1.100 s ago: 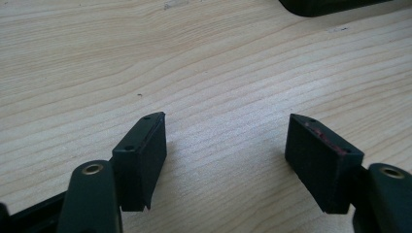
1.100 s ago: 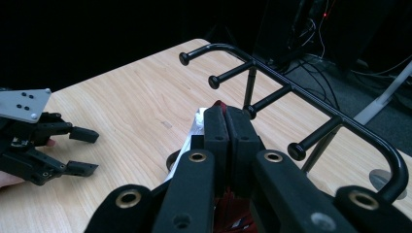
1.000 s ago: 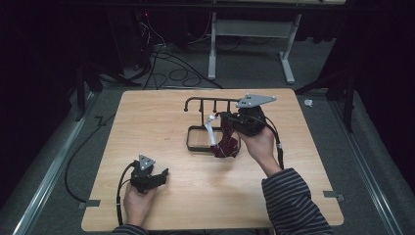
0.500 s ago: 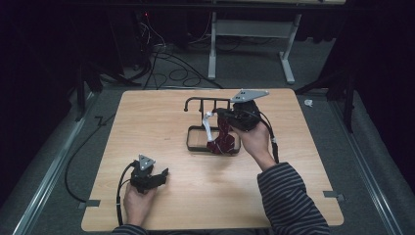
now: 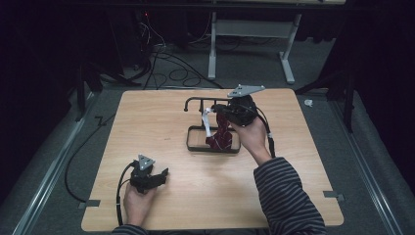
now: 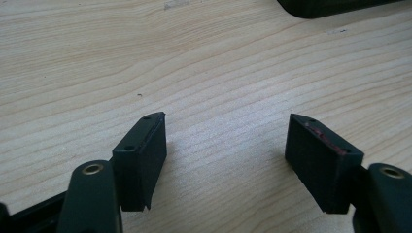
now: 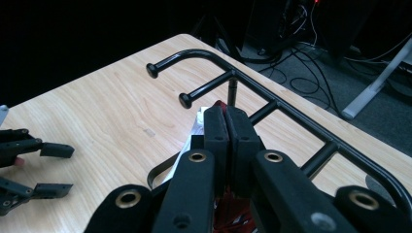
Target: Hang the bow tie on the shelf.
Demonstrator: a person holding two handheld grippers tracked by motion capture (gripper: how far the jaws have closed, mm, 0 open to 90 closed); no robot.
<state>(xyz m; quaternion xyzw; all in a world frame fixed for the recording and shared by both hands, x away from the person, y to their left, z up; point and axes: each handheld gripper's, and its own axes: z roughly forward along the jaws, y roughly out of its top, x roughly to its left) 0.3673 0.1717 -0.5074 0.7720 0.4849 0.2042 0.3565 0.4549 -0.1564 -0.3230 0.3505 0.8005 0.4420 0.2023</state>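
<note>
Right gripper (image 5: 219, 111), jaws pressed together, pinches a dark red patterned cloth with a white tag (image 5: 219, 137), which hangs down into the base of the black metal hook rack (image 5: 195, 101). Left gripper (image 6: 226, 145) rests wide open, empty, on the light wooden table (image 5: 147, 122). Recommendation: lift the cloth above a hook before draping.

Light wooden table (image 5: 161, 127), pale grain, rounded corners, on grey carpet. Black metal rack (image 5: 195, 145) stands just past centre, its base frame flat on the wood. Left gripper (image 5: 164, 172) rests near front-left edge.
</note>
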